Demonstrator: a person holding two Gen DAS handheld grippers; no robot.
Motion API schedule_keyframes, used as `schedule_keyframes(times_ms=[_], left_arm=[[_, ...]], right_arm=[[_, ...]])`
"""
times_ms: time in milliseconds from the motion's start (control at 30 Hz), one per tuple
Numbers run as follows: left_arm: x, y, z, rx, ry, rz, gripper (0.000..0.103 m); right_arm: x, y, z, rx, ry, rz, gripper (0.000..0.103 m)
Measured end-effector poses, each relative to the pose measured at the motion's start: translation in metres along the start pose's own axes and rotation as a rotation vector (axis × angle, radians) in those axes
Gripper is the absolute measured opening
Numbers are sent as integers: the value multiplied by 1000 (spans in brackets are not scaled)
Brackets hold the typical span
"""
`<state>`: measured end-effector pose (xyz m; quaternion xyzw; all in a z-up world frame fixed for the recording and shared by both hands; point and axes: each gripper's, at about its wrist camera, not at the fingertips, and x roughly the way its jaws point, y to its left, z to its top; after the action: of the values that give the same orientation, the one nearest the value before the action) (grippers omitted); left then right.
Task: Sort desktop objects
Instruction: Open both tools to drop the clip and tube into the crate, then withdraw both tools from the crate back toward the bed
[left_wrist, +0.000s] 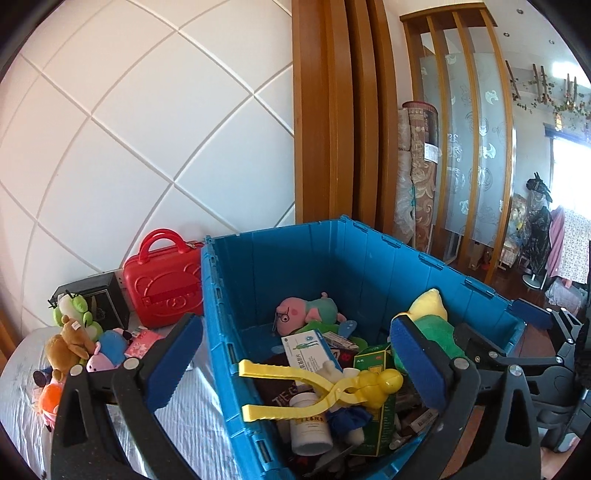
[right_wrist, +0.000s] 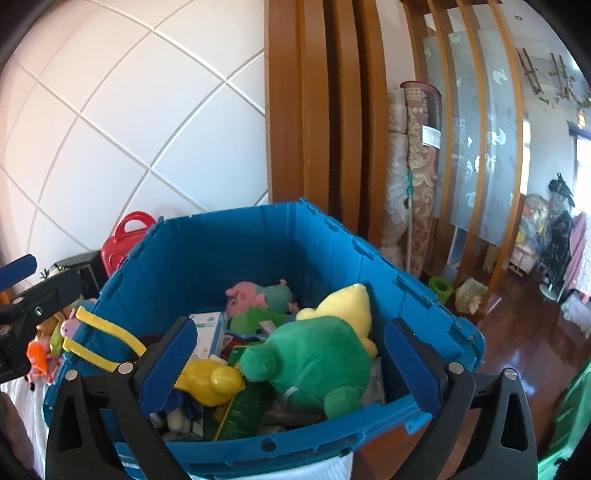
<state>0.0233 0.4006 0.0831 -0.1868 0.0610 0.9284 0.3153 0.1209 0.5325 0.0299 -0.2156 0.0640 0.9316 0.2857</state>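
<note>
White panelled wall (left_wrist: 147, 129) behind, wooden slats to the right. At far left, plush toys (left_wrist: 74, 343) heaped on a pale cloth, beside a red case (left_wrist: 162, 280). Centre, blue crate (left_wrist: 295, 266) holding a yellow clamp toy (left_wrist: 332, 387), a pink pig plush (left_wrist: 295, 314), boxes, and a green plush (right_wrist: 317, 362). Left gripper (left_wrist: 299, 365) spread wide, grasping nothing. Right gripper (right_wrist: 291, 365) likewise wide, pads clear of the green plush.

Blue crate (left_wrist: 369, 254), red case (left_wrist: 162, 277), yellow tongs (left_wrist: 317, 387), green plush (right_wrist: 314, 365).
</note>
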Motion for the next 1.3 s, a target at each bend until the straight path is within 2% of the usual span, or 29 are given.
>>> schedule_keyframes(times_ms=[200, 600, 933, 1300], left_arm=[[-15, 38, -7, -9, 2, 18, 103], [-26, 128, -26, -76, 32, 49, 103], [-32, 215, -52, -153, 80, 144, 103], [-24, 319, -92, -258, 184, 248, 103]], right_arm=[[-13, 29, 0, -16, -14, -25, 103], [-12, 112, 0, -83, 7, 21, 103], [-10, 204, -2, -162, -1, 125, 103], [27, 310, -9, -275, 61, 249, 103]])
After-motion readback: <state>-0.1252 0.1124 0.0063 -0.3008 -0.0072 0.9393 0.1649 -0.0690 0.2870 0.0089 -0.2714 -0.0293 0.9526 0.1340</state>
